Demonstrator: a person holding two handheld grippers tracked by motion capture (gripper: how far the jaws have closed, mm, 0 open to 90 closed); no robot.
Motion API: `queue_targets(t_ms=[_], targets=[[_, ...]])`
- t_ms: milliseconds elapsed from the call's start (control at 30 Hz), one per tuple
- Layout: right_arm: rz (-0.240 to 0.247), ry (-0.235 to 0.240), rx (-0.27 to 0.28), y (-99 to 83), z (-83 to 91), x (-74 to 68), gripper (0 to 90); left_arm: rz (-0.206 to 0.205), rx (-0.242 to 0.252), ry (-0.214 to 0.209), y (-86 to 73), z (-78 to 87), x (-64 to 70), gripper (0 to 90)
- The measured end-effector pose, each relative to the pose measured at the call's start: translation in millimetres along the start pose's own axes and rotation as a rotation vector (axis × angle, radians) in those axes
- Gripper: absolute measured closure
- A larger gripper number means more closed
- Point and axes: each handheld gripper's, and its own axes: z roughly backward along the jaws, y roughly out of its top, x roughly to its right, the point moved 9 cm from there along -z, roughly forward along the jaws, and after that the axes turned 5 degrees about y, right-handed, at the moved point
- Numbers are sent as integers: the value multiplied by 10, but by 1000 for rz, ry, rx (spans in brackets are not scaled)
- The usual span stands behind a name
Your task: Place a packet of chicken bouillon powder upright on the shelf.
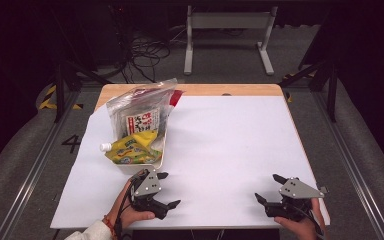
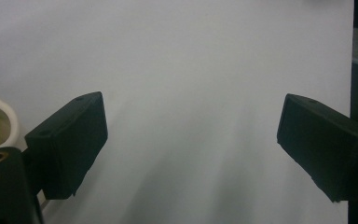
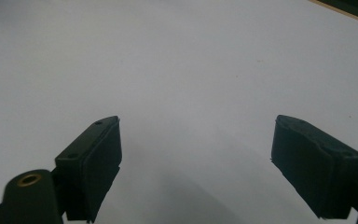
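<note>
The left hand-held gripper (image 1: 166,190) rests at the worktop's (image 1: 230,140) near edge, jaws spread, pinching nothing; the right hand-held gripper (image 1: 269,187) likewise, well apart at 3 o'clock. Just beyond the left one, at 11 o'clock, a white tray (image 1: 145,166) holds a yellow pouch (image 1: 132,148) and a clear packet (image 1: 140,112). The pouch looks light, soft and slippery; I would grip its flat body. Its long axis runs 9 to 3, cap toward 9.
</note>
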Motion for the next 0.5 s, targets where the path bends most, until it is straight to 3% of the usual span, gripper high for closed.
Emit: queue_targets(t_ms=[167, 500], targets=[[18, 16, -5, 14, -46, -41, 177, 1, -7, -7, -19, 29, 13, 95], [9, 46, 6, 62, -127, -51, 176, 5, -11, 11, -65, 73, -9, 100]])
